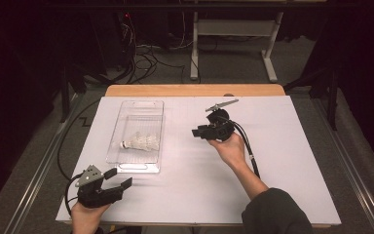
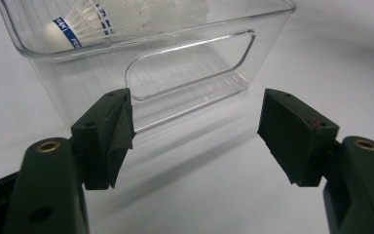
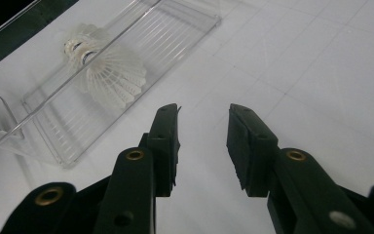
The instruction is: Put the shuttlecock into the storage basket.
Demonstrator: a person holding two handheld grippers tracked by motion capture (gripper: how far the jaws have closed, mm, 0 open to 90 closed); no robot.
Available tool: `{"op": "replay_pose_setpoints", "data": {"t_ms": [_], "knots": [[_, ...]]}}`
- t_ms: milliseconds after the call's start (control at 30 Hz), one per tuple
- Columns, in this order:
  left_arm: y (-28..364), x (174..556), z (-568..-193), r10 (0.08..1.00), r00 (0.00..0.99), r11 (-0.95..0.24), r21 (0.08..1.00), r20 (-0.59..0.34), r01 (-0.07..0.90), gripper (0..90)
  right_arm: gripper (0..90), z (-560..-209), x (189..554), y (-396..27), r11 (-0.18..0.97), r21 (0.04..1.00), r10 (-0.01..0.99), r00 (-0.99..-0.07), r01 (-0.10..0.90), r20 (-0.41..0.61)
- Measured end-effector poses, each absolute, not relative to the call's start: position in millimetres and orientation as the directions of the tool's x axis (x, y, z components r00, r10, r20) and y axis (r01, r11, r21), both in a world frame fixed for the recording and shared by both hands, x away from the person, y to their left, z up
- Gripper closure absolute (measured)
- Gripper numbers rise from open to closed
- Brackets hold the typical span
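White shuttlecock [image 1: 141,143], blue band; clear bin [image 1: 126,109]; black claws; white table [image 1: 282,146].

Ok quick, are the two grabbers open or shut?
Left gripper: open, holding nothing.
Right gripper: open, holding nothing.

Shuttlecock in the clear bin

A white feathered shuttlecock [image 1: 141,143] with a white cork tip and blue band lies on its side inside a clear plastic bin [image 1: 126,165], just beyond the left gripper [image 1: 118,178] and well to the left of the right gripper [image 1: 195,132], touching neither.
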State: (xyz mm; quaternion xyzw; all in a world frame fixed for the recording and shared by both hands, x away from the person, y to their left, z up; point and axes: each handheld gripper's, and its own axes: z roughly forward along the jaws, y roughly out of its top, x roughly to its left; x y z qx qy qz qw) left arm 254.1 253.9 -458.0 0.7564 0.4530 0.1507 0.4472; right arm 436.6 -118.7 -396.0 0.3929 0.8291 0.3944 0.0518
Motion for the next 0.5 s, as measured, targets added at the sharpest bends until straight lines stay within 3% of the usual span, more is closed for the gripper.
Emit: {"op": "replay_pose_setpoints", "data": {"t_ms": [500], "knots": [[255,254,-458,0.822,0.540,-0.183,0.814,-0.181,0.551,29.9,65.4,-397,431,-140,0.360,0.699,0.710,-0.668,0.618,0.225]]}}
